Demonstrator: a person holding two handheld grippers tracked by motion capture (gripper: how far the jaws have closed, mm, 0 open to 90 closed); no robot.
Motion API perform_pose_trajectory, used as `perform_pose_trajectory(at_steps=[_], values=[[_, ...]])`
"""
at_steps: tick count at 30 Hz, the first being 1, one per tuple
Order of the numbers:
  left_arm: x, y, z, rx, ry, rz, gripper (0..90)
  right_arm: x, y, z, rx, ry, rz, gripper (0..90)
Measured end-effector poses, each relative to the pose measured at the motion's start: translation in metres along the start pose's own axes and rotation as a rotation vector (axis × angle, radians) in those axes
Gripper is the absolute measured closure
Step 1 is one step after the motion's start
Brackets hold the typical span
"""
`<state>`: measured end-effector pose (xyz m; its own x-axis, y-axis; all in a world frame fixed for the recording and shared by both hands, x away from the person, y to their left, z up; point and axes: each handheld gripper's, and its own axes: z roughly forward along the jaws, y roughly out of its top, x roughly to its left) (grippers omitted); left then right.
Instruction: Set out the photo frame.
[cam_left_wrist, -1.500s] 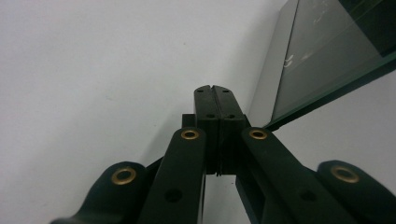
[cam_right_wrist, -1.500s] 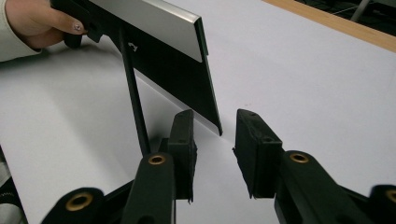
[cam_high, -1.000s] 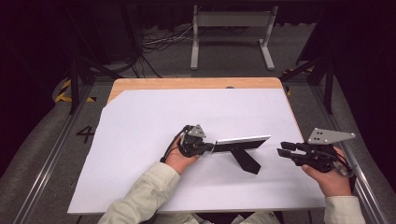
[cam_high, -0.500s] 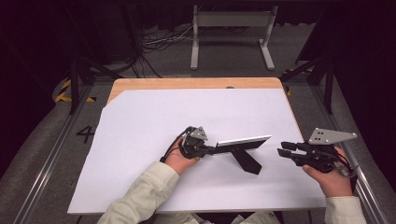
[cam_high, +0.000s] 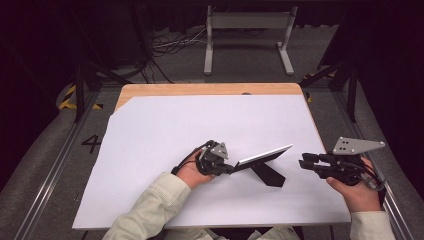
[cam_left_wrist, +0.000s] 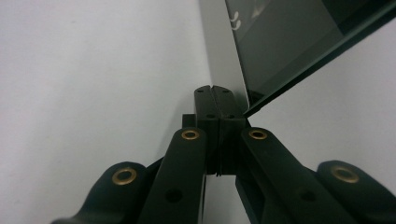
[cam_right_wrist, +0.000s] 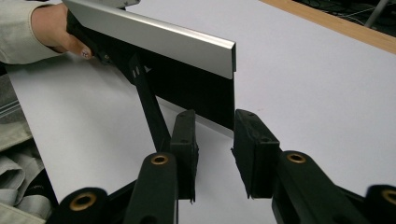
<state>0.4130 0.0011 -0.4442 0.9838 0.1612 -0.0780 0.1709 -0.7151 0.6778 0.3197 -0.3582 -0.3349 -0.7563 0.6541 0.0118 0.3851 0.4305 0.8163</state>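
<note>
A flat picture frame (cam_high: 262, 156) with a silver edge and a black back stands tilted on the white sheet, and its black prop leg (cam_high: 267, 174) rests on the sheet. My left gripper (cam_high: 231, 169) is shut on the frame's left end. In the left gripper view the jaws (cam_left_wrist: 215, 100) are pressed together on the silver edge of the frame (cam_left_wrist: 289, 42). My right gripper (cam_high: 304, 163) is open just right of the frame's raised right end. In the right gripper view its jaws (cam_right_wrist: 215, 140) stand apart below the frame's corner (cam_right_wrist: 154, 39), without touching it, beside the leg (cam_right_wrist: 149, 107).
The white sheet (cam_high: 200, 125) covers a wooden tabletop (cam_high: 200, 89), whose bare strip shows at the far edge. A metal stand (cam_high: 247, 22) and cables lie on the floor beyond. Rails run along both sides of the table.
My left gripper has shifted slightly right and toward the person with the frame's left end. The right gripper has stayed put.
</note>
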Motion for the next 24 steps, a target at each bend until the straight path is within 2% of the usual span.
perform_pose_trajectory(at_steps=[2, 6, 15, 24], values=[[-0.003, 0.002, 0.001, 0.009, -0.008, 0.027, 90.0, 0.0, 0.0, 0.0, 0.002, 0.002, -0.002, 69.4], [-0.008, 0.005, 0.002, 0.031, -0.023, 0.052, 90.0, 0.001, 0.001, -0.001, 0.011, 0.006, -0.006, 69.4], [-0.014, 0.007, 0.002, 0.052, -0.068, 0.084, 90.0, 0.01, 0.008, -0.004, 0.027, 0.034, -0.037, 69.2], [-0.027, 0.01, 0.004, 0.078, -0.113, 0.125, 90.0, 0.018, 0.014, -0.002, 0.047, 0.065, -0.064, 68.7]])
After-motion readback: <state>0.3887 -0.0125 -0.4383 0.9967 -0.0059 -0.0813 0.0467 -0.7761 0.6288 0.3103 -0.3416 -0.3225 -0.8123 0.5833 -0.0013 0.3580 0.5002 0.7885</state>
